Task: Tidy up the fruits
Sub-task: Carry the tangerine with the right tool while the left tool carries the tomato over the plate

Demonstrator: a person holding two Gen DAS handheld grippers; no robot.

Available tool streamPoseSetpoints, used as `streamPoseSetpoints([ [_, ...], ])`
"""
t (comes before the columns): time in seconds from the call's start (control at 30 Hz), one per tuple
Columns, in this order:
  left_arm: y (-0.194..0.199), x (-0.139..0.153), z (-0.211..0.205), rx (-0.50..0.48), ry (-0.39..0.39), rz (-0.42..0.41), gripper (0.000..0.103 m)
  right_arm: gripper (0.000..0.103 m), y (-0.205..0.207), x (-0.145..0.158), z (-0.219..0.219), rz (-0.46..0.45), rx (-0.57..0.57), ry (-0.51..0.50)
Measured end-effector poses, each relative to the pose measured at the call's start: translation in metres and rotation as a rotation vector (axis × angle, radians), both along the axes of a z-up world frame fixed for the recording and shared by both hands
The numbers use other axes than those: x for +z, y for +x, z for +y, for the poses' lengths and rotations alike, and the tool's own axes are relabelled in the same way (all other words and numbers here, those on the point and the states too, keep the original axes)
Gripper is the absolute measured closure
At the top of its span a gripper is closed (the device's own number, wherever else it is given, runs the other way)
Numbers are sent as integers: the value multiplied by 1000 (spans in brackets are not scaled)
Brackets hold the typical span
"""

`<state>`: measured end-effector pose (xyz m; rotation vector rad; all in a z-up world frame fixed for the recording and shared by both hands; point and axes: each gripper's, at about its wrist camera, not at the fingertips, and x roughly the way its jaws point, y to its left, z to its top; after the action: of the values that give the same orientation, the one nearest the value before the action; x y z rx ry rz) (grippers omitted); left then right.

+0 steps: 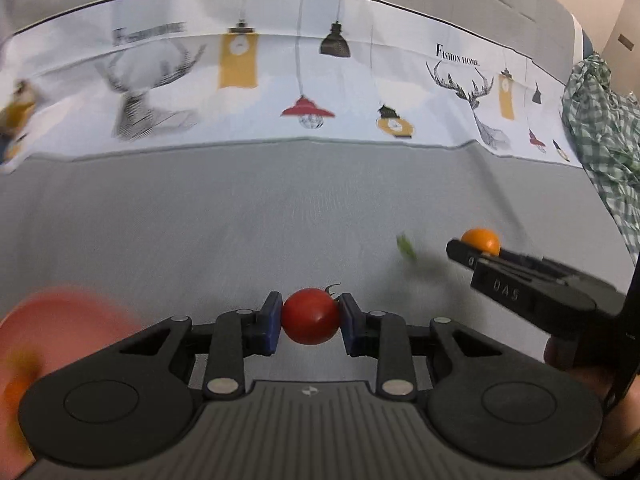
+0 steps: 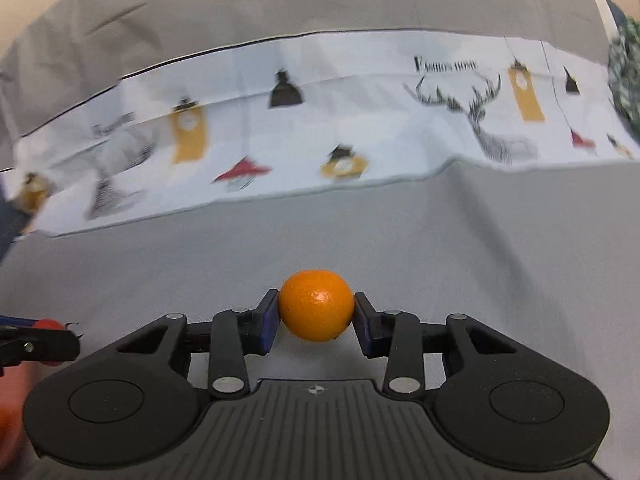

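In the left wrist view my left gripper (image 1: 310,316) is shut on a small red tomato (image 1: 310,318) with a dark stem, lifted above the grey cloth. To its right the right gripper (image 1: 478,250) comes in from the side, holding a small orange (image 1: 482,239). The right wrist view shows that right gripper (image 2: 316,312) shut on the round orange (image 2: 316,305), its blue pads (image 2: 267,322) pressed to both sides. The left gripper's tip with the tomato (image 2: 50,325) shows at that view's left edge.
A blurred pink bowl (image 1: 60,320) with an orange fruit (image 1: 18,384) in it sits at lower left. A small green scrap (image 1: 406,245) lies on the grey cloth. A white printed cloth (image 1: 280,92) lies beyond, and green checked fabric (image 1: 604,128) lies at right.
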<state>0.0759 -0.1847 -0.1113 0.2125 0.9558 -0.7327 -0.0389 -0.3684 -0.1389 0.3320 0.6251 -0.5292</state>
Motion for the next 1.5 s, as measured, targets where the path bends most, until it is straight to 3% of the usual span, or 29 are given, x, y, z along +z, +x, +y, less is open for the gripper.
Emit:
streamPoseSetpoints([
  [0.23, -54, 41, 95, 110, 127, -3, 69, 63, -55, 41, 109, 11, 128, 121],
  [0.47, -98, 72, 174, 208, 119, -57, 69, 63, -88, 87, 195, -41, 297, 61],
  [0.7, -135, 87, 219, 263, 104, -86, 69, 63, -114, 103, 254, -55, 409, 24],
  [1.2, -165, 107, 234, 260, 61, -146, 69, 63, -137, 125, 278, -100, 440, -46],
  [1.5, -155, 104, 244, 288, 84, -129, 69, 63, -129, 119, 277, -86, 452, -22],
])
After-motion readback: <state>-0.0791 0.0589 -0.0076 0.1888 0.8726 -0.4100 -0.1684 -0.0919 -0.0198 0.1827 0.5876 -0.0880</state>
